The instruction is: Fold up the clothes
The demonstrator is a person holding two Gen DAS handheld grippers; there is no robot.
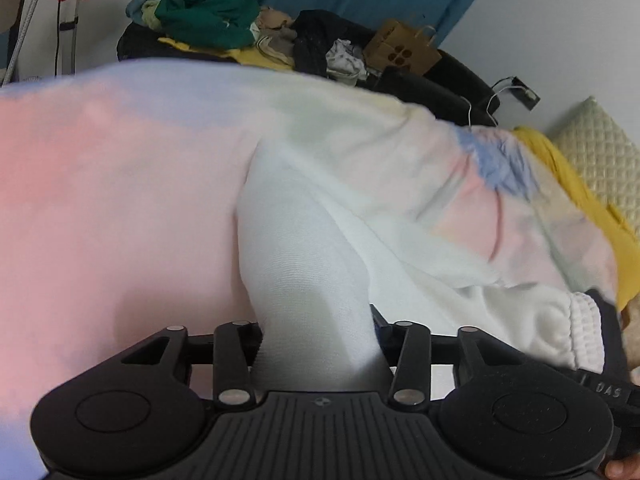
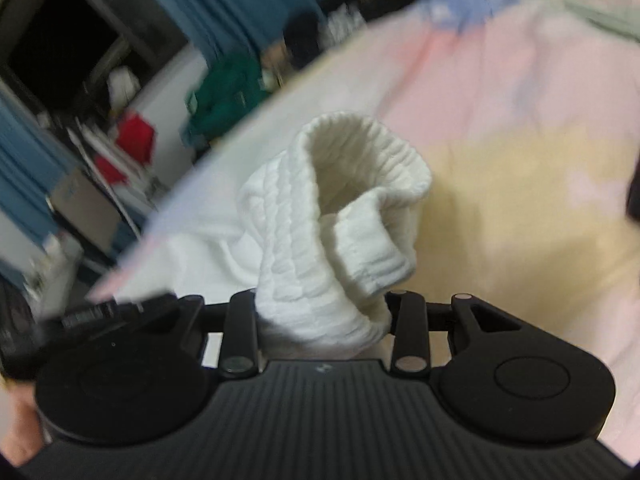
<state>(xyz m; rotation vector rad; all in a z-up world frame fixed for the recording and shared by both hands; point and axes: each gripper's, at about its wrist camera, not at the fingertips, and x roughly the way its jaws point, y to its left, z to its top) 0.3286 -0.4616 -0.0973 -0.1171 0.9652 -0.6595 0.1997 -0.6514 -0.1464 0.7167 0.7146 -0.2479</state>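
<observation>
The sweatshirt (image 1: 120, 184) is tie-dyed in pastel pink, blue, yellow and white, with a white ribbed cuff (image 2: 352, 216). Both claws are black.

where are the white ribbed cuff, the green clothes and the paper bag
white ribbed cuff (image 2: 360, 200): right wrist view, on the ribbed rim of the opening
green clothes (image 1: 208, 10): left wrist view, on the middle of the crumpled heap
paper bag (image 1: 404, 50): left wrist view, on its brown front face
</observation>
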